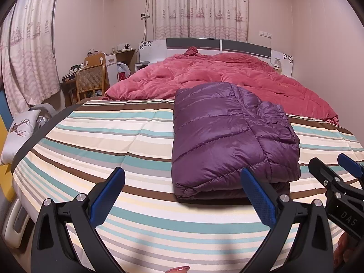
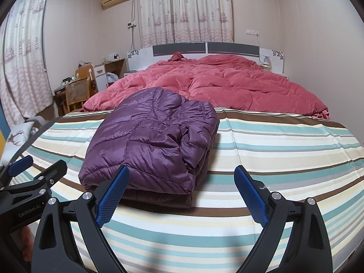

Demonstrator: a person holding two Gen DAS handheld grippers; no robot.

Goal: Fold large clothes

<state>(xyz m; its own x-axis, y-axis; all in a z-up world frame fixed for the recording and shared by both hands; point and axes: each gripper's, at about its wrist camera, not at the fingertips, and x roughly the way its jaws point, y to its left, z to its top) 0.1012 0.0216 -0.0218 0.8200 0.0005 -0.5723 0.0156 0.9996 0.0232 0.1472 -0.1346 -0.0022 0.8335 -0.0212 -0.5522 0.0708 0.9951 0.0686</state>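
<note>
Left gripper (image 1: 182,191) nearest the lens: jaws spread wide, nothing between them, hovering over the striped sheet (image 1: 95,136) at the foot of the bed. Right gripper (image 2: 182,188) alongside it, likewise spread wide and empty.

Purple jacket (image 1: 227,136) lies on the striped sheet, just ahead of both grippers, folded into a thick, compact bundle with layers stacked at its near edge. Behind it, a rumpled red quilt (image 1: 227,77) covers the head half of the bed.

Position relative to jaws: in the left view the bundle sits ahead and to the right, its near edge just behind the right-hand finger. In the right view the jacket (image 2: 154,141) sits ahead and to the left, near edge just behind the left-hand finger. So the bundle lies between the two grippers, neither clearly nearer. Long axis runs away from the grippers, toward the headboard (image 1: 218,45).

Judgement: fold looks essentially done; any further fold would take the near edge and carry it along that axis.
</note>
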